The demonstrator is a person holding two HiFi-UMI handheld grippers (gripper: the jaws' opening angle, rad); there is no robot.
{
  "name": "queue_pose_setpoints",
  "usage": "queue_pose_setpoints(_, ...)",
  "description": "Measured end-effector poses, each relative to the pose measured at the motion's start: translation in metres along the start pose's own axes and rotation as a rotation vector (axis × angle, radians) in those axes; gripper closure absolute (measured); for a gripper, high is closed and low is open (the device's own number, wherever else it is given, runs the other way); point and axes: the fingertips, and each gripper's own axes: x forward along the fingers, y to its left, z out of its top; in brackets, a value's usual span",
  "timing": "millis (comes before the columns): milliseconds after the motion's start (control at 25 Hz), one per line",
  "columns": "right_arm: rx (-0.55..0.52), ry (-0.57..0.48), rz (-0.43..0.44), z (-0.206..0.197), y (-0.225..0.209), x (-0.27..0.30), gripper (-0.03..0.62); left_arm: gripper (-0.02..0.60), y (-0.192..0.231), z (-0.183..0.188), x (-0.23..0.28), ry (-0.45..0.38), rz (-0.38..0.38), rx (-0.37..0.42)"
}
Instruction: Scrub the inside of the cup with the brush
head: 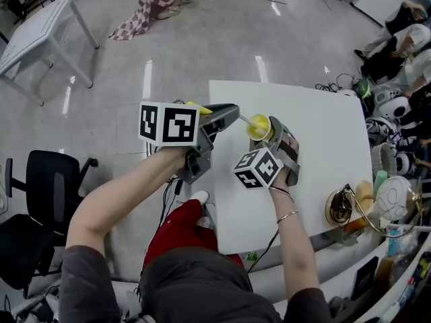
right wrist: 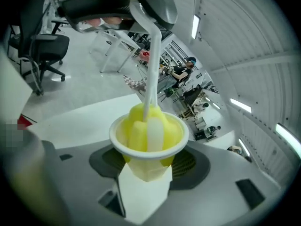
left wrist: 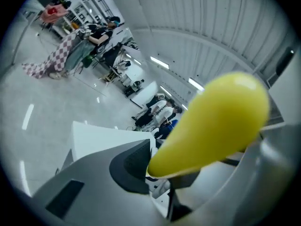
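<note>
A small cup (head: 259, 127) with a white rim (right wrist: 148, 150) sits upright between the jaws of my right gripper (head: 267, 132), which is shut on it above the white table (head: 323, 153). In the right gripper view the pads (right wrist: 188, 165) press on its sides at my right gripper (right wrist: 148, 171). The brush's yellow sponge head (right wrist: 141, 126) fills the inside of the cup. Its white stem (right wrist: 151, 65) rises to my left gripper (head: 227, 115). My left gripper (left wrist: 188, 171) is shut on the brush's yellow handle (left wrist: 211, 124), just left of the cup.
A black office chair (head: 34, 200) stands at the left and another white table (head: 37, 32) at the far left. Cables, a wire coil (head: 340, 207) and bottles crowd the table's right edge. People sit at the far right.
</note>
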Motion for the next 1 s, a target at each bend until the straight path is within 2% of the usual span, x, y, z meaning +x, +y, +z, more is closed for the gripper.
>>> queue_pose_setpoints(80, 0.004, -0.006, 0.063, 0.001, 0.008, 0.000, 0.329, 0.541, -0.004, -0.004, -0.001, 0.026, -0.001, 0.142)
queue_pose_setpoints(160, 0.016, -0.017, 0.132, 0.000, 0.016, -0.001, 0.329, 0.543, -0.014, -0.014, -0.001, 0.075, -0.033, 0.359)
queue_pose_setpoints(240, 0.041, -0.034, 0.202, -0.002, 0.022, -0.003, 0.329, 0.543, -0.026, -0.026, -0.001, 0.131, -0.091, 0.562)
queue_pose_setpoints(400, 0.069, -0.087, 0.322, -0.001, 0.038, -0.008, 0.329, 0.543, -0.041, -0.048, -0.006, 0.238, -0.220, 0.918)
queue_pose_setpoints(560, 0.005, -0.136, 0.374, 0.000, 0.056, -0.015, 0.329, 0.543, -0.052, -0.078, -0.018, 0.385, -0.387, 1.331)
queue_pose_setpoints(640, -0.013, -0.150, 0.371, 0.002, 0.061, -0.016, 0.329, 0.543, -0.054, -0.086, -0.021, 0.446, -0.432, 1.448)
queue_pose_setpoints(680, -0.007, -0.155, 0.360, 0.003, 0.061, -0.015, 0.329, 0.543, -0.055, -0.085, -0.021, 0.462, -0.434, 1.471)
queue_pose_setpoints(760, 0.031, -0.160, 0.322, 0.004, 0.054, -0.014, 0.329, 0.543, -0.057, -0.077, -0.016, 0.455, -0.401, 1.434)
queue_pose_setpoints(840, 0.085, -0.159, 0.274, 0.004, 0.040, -0.012, 0.329, 0.543, -0.060, -0.062, -0.010, 0.407, -0.341, 1.322)
queue_pose_setpoints(1000, 0.157, -0.126, 0.183, -0.007, 0.015, -0.009, 0.329, 0.543, -0.061, -0.034, 0.001, 0.299, -0.243, 1.042)
